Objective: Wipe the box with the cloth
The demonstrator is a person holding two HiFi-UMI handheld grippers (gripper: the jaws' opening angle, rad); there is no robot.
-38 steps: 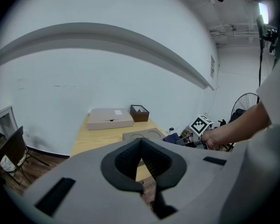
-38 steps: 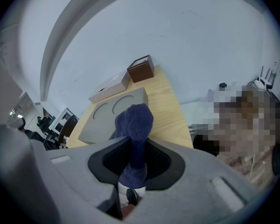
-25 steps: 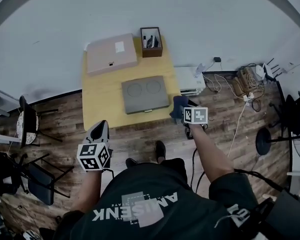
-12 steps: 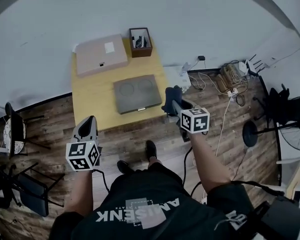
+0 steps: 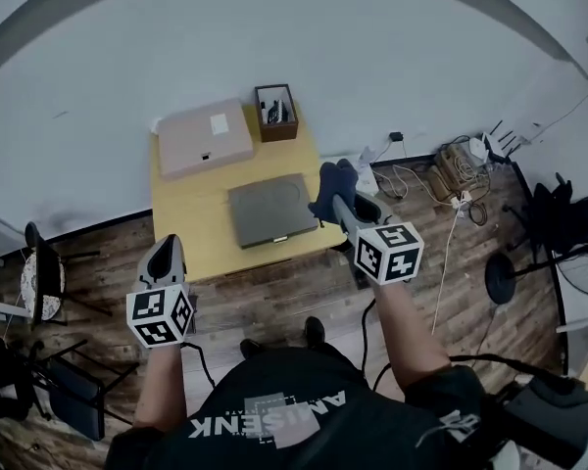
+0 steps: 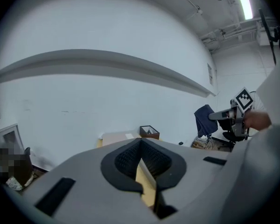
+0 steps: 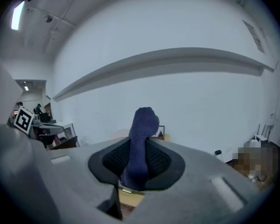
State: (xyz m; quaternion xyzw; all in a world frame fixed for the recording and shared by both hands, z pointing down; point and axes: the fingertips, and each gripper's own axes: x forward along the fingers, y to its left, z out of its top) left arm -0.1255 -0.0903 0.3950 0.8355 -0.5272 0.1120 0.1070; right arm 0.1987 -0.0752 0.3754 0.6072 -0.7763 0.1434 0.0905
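Observation:
A flat grey box [image 5: 269,211] lies on the yellow table [image 5: 191,213], near its front right corner. My right gripper [image 5: 335,202] is shut on a dark blue cloth [image 5: 330,186], which hangs just off the box's right edge, above the table's right side. In the right gripper view the cloth [image 7: 142,125] sticks up between the shut jaws of that gripper [image 7: 139,143]. My left gripper [image 5: 167,247] hovers in front of the table's front left edge, apart from the box. Its jaws [image 6: 141,143] are shut with nothing in them. The left gripper view also shows the cloth [image 6: 205,120] at right.
At the table's back lie a flat beige box [image 5: 204,137] and a small brown open box [image 5: 275,112] with items inside. Cables and plugs [image 5: 449,169] clutter the wooden floor at right. Dark chairs [image 5: 44,272] stand at left, a round-based stand [image 5: 508,277] at right.
My right gripper has moved forward and up with the cloth, from the table's front right corner to beside the grey box's right edge. The left gripper has stayed in front of the table.

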